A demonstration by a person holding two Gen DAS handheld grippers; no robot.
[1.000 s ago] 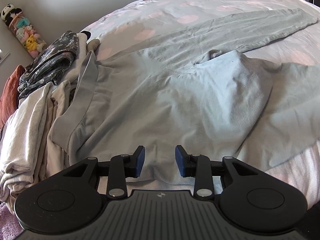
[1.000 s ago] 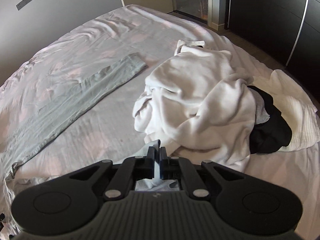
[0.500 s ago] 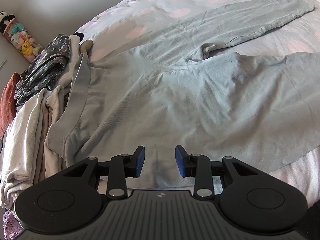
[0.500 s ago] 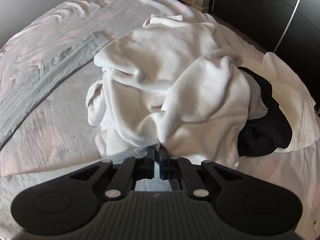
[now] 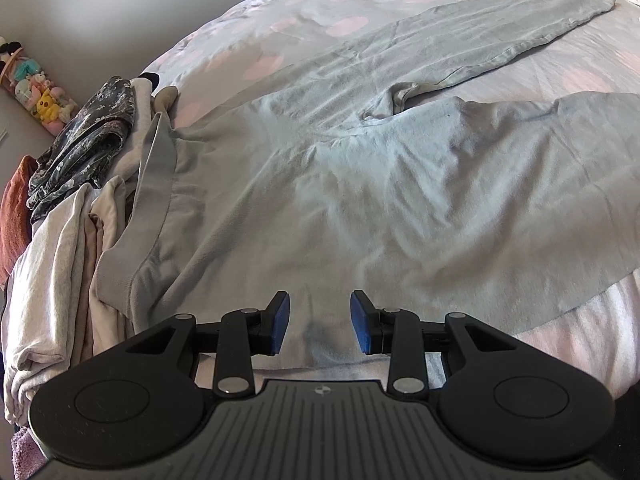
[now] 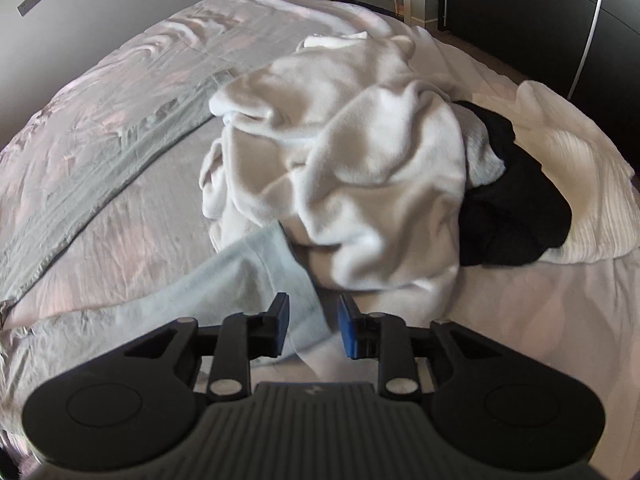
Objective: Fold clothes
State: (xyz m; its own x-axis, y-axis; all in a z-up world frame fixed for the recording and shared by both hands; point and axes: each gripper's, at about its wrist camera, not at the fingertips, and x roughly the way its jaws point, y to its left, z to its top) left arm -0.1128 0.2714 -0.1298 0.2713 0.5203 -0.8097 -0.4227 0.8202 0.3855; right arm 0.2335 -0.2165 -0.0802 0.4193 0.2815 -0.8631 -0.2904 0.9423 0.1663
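Lying flat, one grey sweatshirt (image 5: 360,200), two hand-held grippers (image 5: 320,322) (image 6: 311,326) parted

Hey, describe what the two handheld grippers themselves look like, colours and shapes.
Both look alike. The left gripper and right gripper each have a matte black body with a ribbed centre plate bearing a small round emblem, two rounded lobes with circular recesses, silver pivot pins on black linkage arms, and blue pads on the fingers. No cables, hands or sleeves show.

left wrist: down, close | right wrist: down, close | shared: grey shirt (image 5: 360,200)
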